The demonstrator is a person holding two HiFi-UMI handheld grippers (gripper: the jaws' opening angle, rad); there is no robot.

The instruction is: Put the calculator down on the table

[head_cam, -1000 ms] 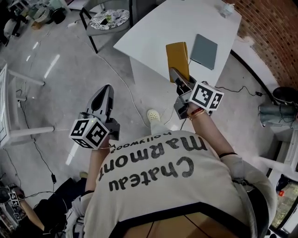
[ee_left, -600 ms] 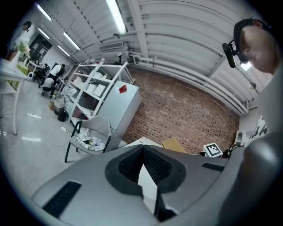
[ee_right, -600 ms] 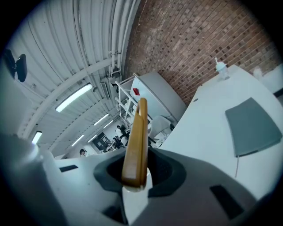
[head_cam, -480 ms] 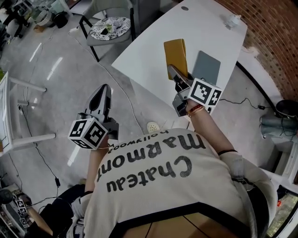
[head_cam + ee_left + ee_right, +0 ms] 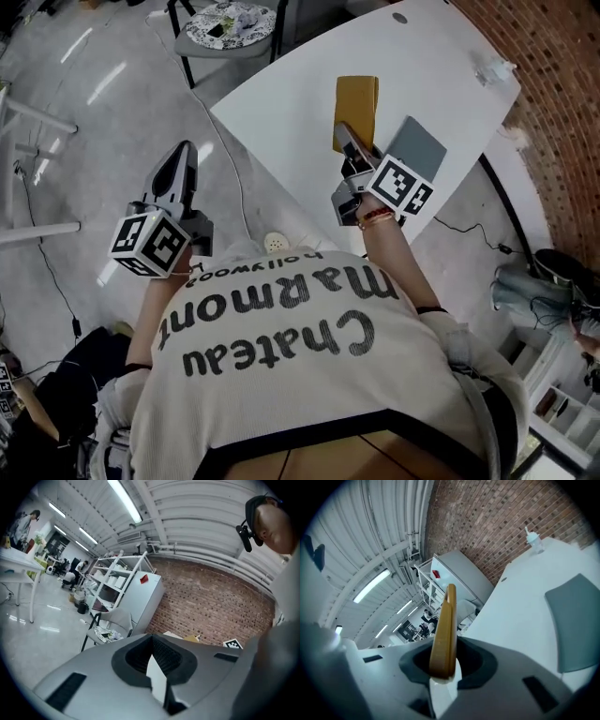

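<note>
The calculator (image 5: pixel 356 105) is a flat mustard-yellow slab. My right gripper (image 5: pixel 345 142) is shut on its near end and holds it out over the white table (image 5: pixel 291 94). In the right gripper view the calculator (image 5: pixel 444 630) stands edge-on between the jaws, above the table (image 5: pixel 520 606). My left gripper (image 5: pixel 177 161) hangs over the floor to the left of the table corner, jaws together and nothing in them. In the left gripper view its jaws (image 5: pixel 157 679) meet at the tip.
A grey pad (image 5: pixel 419 150) lies on the table just right of the calculator, and a small bottle (image 5: pixel 494 70) stands at the far end. A chair (image 5: pixel 230 21) with a patterned cushion is beyond the table's left corner. A brick wall (image 5: pixel 562 94) runs along the right.
Both grippers have moved forward toward the table. The calculator, earlier near the table's front edge, now hangs further in over the tabletop, still in the right gripper.
</note>
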